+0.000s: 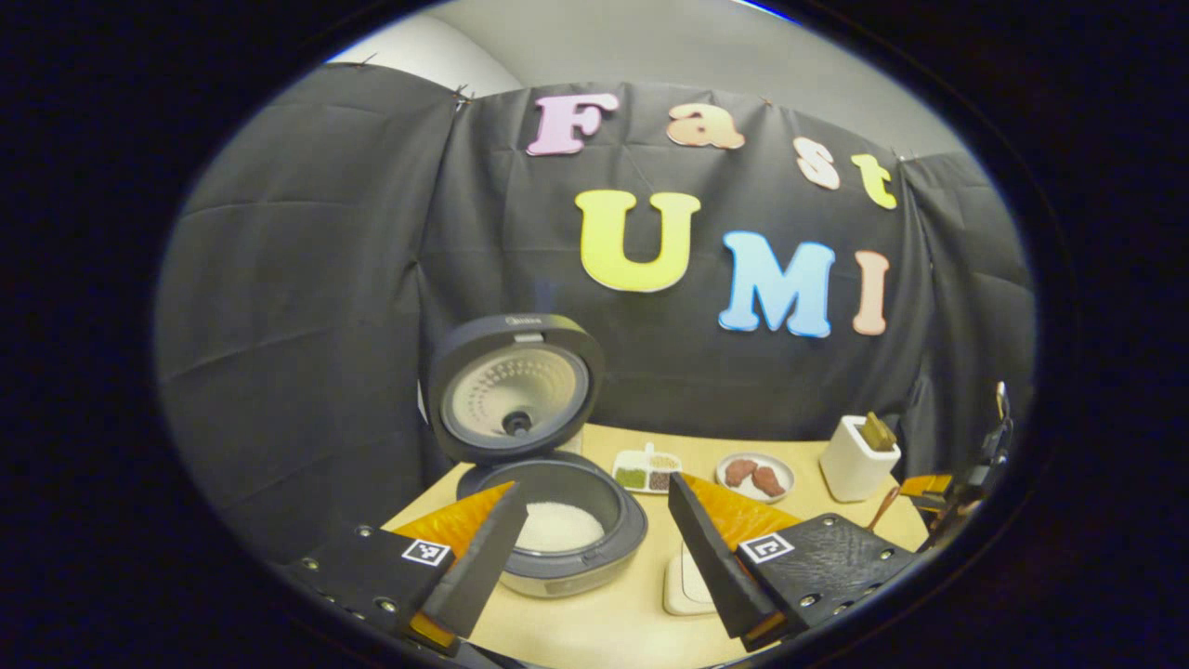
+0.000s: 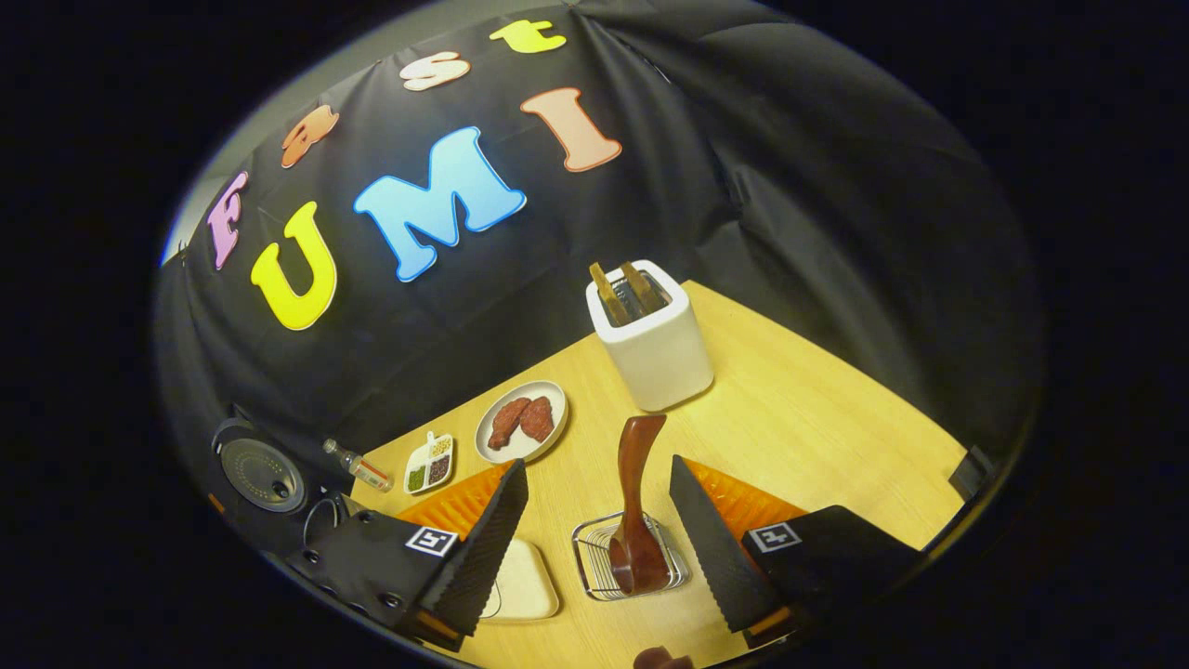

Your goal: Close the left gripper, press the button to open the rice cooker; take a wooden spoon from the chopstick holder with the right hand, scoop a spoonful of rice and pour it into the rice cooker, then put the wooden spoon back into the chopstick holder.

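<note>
Already open, the rice cooker [image 1: 548, 492] stands at the tabletop's [image 1: 594, 623] left edge, lid raised against the booth wall and white rice [image 1: 557, 526] showing in its pot. In the left gripper view the left gripper [image 1: 594, 539] hangs just before the cooker, its jaws spread wide and holding nothing. In the right gripper view the right gripper [image 2: 599, 520] is poised over a wooden spoon [image 2: 636, 506] whose bowl sits in a small wire basket [image 2: 594, 571] near the tabletop's front edge, the handle rising between the wide-parted jaws; neither finger touches it, as far as can be told. Behind it, toward the back right of the tabletop, the white chopstick holder [image 2: 655, 344] keeps two more wooden handles upright, with a plate [image 2: 522, 420] of meat and a divided dish [image 2: 429, 462] along the back edge. By the look of it the button step is done and the spoon is the matter in hand. The risks lie in the grasp: the handle leans and sits nearer the right finger, so closing off-centre could push it sideways, tip the spoon from the light basket or drag the basket along. A loose hold on the smooth wood could let the spoon turn and spill grain on the way to the cooker.
</note>
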`<state>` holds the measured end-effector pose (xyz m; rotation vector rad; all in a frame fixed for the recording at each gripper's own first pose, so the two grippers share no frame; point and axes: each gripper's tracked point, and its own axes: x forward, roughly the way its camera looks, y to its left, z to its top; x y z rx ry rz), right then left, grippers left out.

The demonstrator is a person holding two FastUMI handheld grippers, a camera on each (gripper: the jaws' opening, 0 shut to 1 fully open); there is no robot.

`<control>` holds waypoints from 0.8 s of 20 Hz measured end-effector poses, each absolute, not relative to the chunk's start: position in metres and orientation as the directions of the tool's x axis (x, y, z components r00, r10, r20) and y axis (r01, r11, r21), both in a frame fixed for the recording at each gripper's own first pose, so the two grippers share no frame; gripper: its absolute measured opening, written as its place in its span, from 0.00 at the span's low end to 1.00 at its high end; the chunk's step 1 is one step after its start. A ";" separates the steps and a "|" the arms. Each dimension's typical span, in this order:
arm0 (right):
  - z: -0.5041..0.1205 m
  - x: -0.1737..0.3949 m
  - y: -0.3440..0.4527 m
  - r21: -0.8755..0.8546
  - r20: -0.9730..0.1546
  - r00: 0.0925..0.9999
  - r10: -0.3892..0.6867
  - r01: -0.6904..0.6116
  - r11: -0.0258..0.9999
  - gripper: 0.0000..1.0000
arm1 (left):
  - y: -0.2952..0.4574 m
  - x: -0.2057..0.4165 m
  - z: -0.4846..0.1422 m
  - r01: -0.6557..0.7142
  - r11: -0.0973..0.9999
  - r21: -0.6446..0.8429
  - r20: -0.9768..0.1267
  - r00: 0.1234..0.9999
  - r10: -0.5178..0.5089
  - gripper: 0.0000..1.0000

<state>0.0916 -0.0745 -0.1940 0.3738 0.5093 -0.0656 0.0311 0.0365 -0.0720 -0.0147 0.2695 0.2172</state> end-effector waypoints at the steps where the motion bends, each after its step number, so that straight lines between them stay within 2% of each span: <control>1: -0.188 0.087 -0.076 0.312 -0.474 0.880 0.015 0.152 0.938 0.98 | 0.047 0.040 -0.058 -0.216 0.976 0.025 -0.232 0.948 0.216 0.97; 5: -0.155 0.069 -0.076 0.179 -0.384 0.923 -0.016 0.092 0.980 0.98 | 0.088 0.077 -0.009 -0.220 0.971 0.094 -0.139 0.963 0.231 0.97; 10: -0.110 0.055 -0.087 0.028 -0.282 0.956 -0.085 0.097 0.995 0.98 | 0.125 0.137 0.040 -0.195 0.981 0.008 -0.089 0.977 0.195 0.96; 12: -0.094 0.045 -0.087 0.025 -0.249 0.963 -0.104 0.114 0.993 0.99 | 0.138 0.161 0.049 -0.179 0.984 -0.003 -0.102 0.979 0.178 0.95; 14: -0.087 0.034 -0.087 0.005 -0.230 0.964 -0.135 0.140 0.990 0.98 | 0.160 0.187 0.044 -0.210 0.978 -0.017 -0.163 0.965 0.204 0.96; 16: -0.080 0.023 -0.083 -0.012 -0.214 0.964 -0.159 0.161 0.987 0.98 | 0.167 0.212 0.036 -0.197 0.977 -0.083 -0.223 0.959 0.174 0.97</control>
